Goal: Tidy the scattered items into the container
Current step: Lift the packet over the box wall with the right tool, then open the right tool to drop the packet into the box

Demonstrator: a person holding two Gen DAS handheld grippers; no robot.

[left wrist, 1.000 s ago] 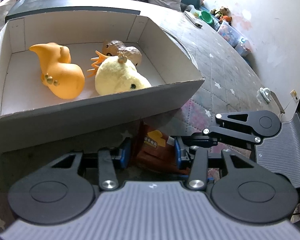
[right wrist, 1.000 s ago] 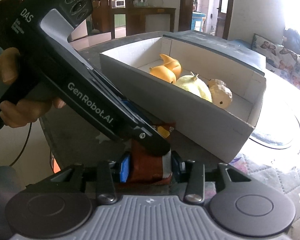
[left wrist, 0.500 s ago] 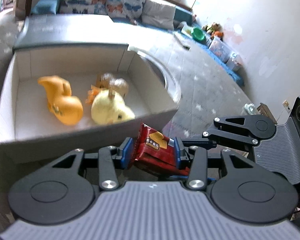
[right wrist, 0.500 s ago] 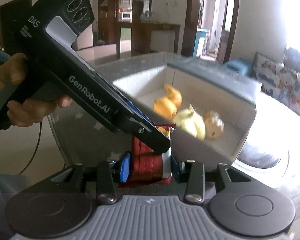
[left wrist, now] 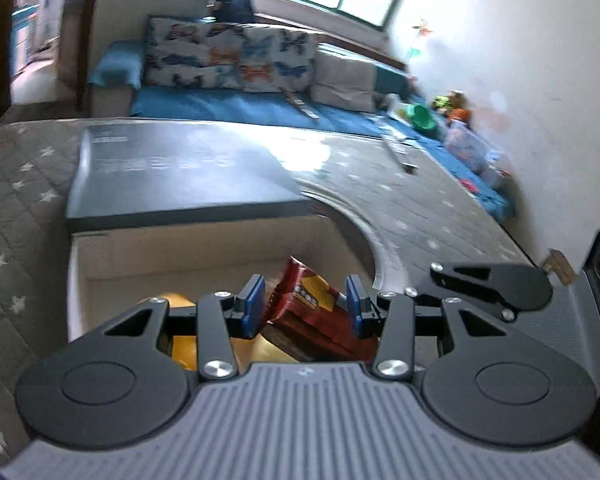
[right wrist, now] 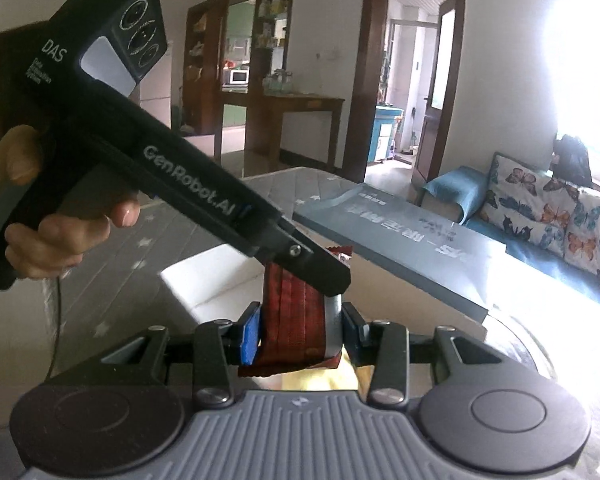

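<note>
A red snack packet (left wrist: pixel 304 300) hangs between both grippers above the open white-walled box (left wrist: pixel 204 252). My left gripper (left wrist: pixel 306 306) is shut on it, blue pads pressing its sides. In the right wrist view my right gripper (right wrist: pixel 300 334) is also shut on the packet (right wrist: pixel 296 312), and the left tool's black body (right wrist: pixel 188 184) slants down onto the packet's top. Below the left fingers, an orange toy (left wrist: pixel 180 344) and a yellow plush (left wrist: pixel 260 350) lie in the box, mostly hidden. The right gripper's linkage (left wrist: pixel 492 288) shows at the right.
The box's grey lid (left wrist: pixel 180 172) lies flat behind the box on a quilted, star-patterned table cover (left wrist: pixel 20 200). A person's hand (right wrist: pixel 60 236) grips the left tool. A sofa with butterfly cushions (left wrist: pixel 228 56) stands beyond the table, and a white wall (left wrist: pixel 520 100) to the right.
Both grippers have lifted the red packet from beside the box's front wall and carried it up and forward over the box. The toys now lie under the fingers.
</note>
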